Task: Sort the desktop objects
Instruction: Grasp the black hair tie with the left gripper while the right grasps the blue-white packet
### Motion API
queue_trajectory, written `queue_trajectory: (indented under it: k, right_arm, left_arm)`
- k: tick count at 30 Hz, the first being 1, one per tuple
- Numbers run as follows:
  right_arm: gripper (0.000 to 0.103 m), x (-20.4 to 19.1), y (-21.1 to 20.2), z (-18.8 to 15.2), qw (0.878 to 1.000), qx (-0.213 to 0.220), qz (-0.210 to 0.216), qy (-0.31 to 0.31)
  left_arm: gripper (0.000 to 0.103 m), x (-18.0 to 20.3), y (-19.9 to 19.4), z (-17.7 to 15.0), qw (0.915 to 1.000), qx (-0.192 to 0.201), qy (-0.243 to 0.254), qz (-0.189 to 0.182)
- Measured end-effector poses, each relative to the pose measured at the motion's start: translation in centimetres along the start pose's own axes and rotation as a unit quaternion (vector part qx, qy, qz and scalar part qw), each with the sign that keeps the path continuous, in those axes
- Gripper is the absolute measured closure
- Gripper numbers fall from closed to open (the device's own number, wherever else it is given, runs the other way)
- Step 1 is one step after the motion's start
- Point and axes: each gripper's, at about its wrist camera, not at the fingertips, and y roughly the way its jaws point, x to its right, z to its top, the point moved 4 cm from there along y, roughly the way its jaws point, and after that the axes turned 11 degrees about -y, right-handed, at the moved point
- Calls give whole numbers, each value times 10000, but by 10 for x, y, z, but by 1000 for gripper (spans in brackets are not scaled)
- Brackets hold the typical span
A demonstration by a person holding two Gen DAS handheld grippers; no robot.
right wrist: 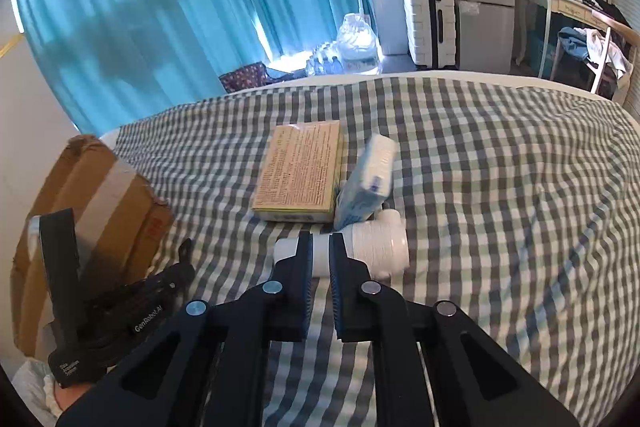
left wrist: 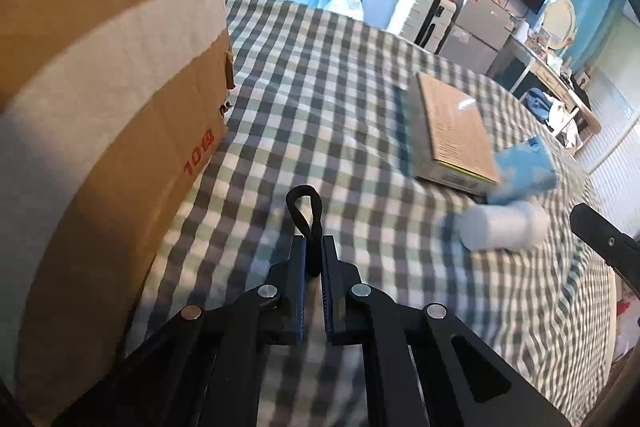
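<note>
Two grippers working over checked bed: left gripper (left wrist: 314, 243) pinching black cord loop (left wrist: 306, 207) beside cardboard box (left wrist: 100, 107); right gripper (right wrist: 320, 247) clamping white ribbed bottle (right wrist: 372, 247) lying near tan printed box (right wrist: 300, 171).

The checked bedcover (right wrist: 500, 187) is soft woven cloth, matt and lightly rumpled. The cardboard box (left wrist: 100, 107) is rough brown board with a smooth strip of pale tape. The flat printed box (right wrist: 298, 173) looks like matt paperboard; the white bottle (right wrist: 376, 247) is smooth, faintly glossy plastic.
</note>
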Motion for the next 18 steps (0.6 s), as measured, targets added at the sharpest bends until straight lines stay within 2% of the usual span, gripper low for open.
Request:
queue_trajectory:
  k: [3,10,16,18]
  right_arm:
    - [95,0,-16,-7,9998,46,122,117]
    - [95,3,-59,-29,9989,130,268,363]
    - [95,-2,-100,-48,9981,273,190,527]
    - [90,2,-105,-47,9968,353,239,673]
  left_arm:
    - [96,5,-13,-4,9999,-75,-33,-135]
    - [96,31,-45,-12,9991,-62,238,-350]
    - [96,52,-84,-22,9969,77,575,-536]
    - [96,54,-91,-21,9962,126,643,-575]
